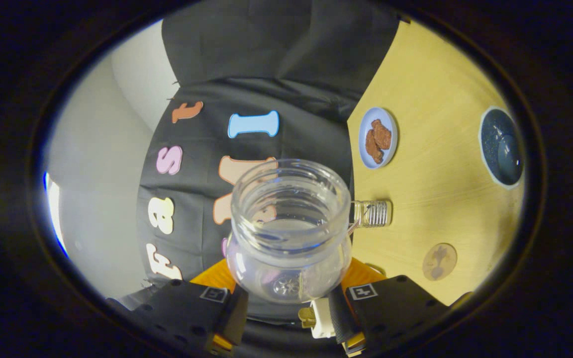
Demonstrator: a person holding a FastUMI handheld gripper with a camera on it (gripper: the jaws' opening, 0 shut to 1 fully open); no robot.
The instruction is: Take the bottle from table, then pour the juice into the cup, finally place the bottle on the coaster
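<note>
My gripper [289,301] is shut on a clear wide-mouthed bottle [290,233], with both fingers pressing its lower body. The bottle's open mouth faces the camera and clear liquid shows inside it. The whole view is rolled, so the wooden table [435,199] stands on edge beside the bottle and the bottle is turned far over. A small ribbed clear cup [372,214] stands on the table right beside the bottle's neck. Farther along the table, past the cup, lies a round wooden coaster [439,261] with a dark figure on it.
A pale blue plate [377,137] with brown pieces of food sits on the table beyond the cup. A dark round dish [501,147] with a white rim lies farther off. The booth's black cloth wall [266,99] hangs behind the bottle.
</note>
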